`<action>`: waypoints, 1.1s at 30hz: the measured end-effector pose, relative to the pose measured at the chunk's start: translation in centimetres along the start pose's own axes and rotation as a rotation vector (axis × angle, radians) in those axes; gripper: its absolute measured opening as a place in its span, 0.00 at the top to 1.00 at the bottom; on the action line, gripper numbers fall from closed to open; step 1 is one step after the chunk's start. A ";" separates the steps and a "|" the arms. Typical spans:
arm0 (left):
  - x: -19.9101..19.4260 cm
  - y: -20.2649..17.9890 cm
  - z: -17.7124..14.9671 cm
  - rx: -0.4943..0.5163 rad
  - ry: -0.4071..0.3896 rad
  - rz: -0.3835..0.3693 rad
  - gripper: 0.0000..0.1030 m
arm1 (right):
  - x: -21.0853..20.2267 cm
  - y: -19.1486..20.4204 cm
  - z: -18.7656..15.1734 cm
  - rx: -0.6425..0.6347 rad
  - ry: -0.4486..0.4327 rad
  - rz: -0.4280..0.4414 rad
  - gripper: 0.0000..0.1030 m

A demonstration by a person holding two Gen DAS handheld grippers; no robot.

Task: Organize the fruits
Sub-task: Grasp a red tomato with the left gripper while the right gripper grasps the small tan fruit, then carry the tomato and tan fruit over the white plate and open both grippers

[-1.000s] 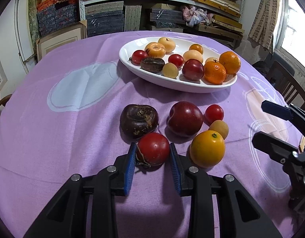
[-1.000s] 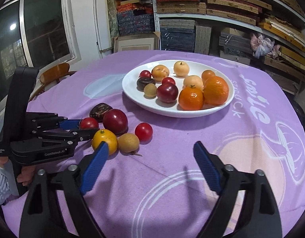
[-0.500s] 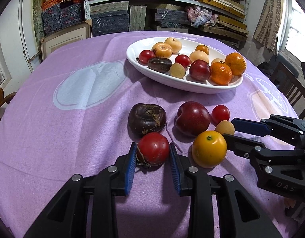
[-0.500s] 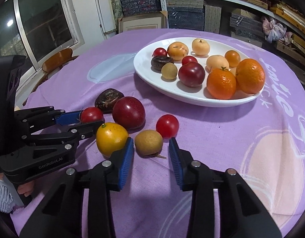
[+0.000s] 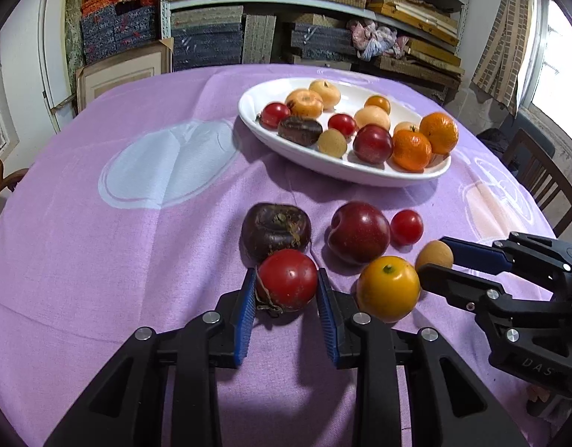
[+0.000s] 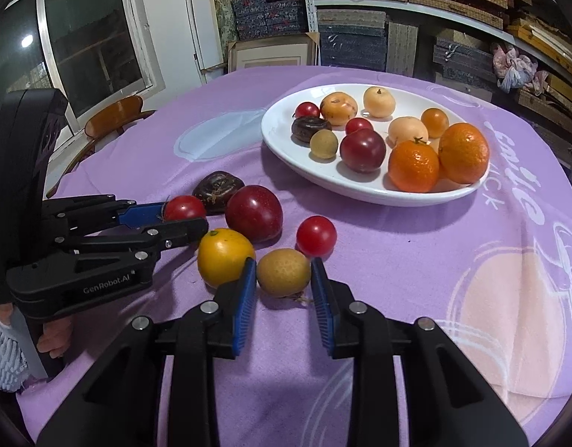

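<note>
My left gripper [image 5: 286,287] is shut on a red tomato [image 5: 287,279] that rests on the purple cloth; it also shows in the right wrist view [image 6: 184,208]. My right gripper [image 6: 284,279] is shut on a small tan round fruit [image 6: 283,276], seen in the left wrist view [image 5: 434,255]. Loose on the cloth lie a dark brown fruit [image 5: 275,226], a dark red plum [image 5: 359,231], a small red tomato [image 5: 406,227] and a yellow-orange fruit [image 5: 388,288]. A white oval plate [image 5: 364,175] holds several fruits.
The round table's purple cloth [image 5: 99,260] falls away at the near edge. Shelves of stacked boxes [image 5: 219,37] stand behind the table. Wooden chairs stand at the right [image 5: 546,182] and left [image 6: 114,119]. A window [image 6: 81,37] is at the left.
My right gripper has moved forward and left from open over bare cloth, and closed around the tan fruit. My left gripper stays shut on the red tomato.
</note>
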State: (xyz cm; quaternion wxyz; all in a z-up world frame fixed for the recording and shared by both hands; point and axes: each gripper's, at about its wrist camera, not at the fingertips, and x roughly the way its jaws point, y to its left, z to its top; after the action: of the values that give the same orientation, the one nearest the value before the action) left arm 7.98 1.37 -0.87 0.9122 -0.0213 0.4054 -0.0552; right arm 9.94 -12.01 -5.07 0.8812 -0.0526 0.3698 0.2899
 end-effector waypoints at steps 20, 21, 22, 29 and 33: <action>4.3 -2.4 10.7 -0.005 0.001 -0.024 0.69 | 1.2 -5.4 12.1 0.058 -0.057 -0.191 0.72; 4.8 -2.4 10.8 -0.007 0.010 -0.020 0.69 | 2.1 -5.8 12.5 0.066 -0.041 -0.196 0.72; 5.3 -2.5 11.0 -0.006 0.015 -0.011 0.69 | 3.2 -6.0 12.8 0.072 -0.023 -0.200 0.72; 5.3 -1.5 10.8 -0.023 -0.009 0.000 0.46 | 3.2 -7.5 11.5 0.130 -0.075 -0.183 0.67; 2.6 0.3 10.6 -0.086 -0.065 0.011 0.28 | -0.6 -7.0 9.1 0.118 -0.167 -0.199 0.43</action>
State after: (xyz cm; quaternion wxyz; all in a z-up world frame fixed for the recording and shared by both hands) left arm 17.61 1.25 4.33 0.9235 -0.0603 0.3776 -0.0321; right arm 19.10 -15.31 1.08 0.9348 -0.0129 0.3047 0.1820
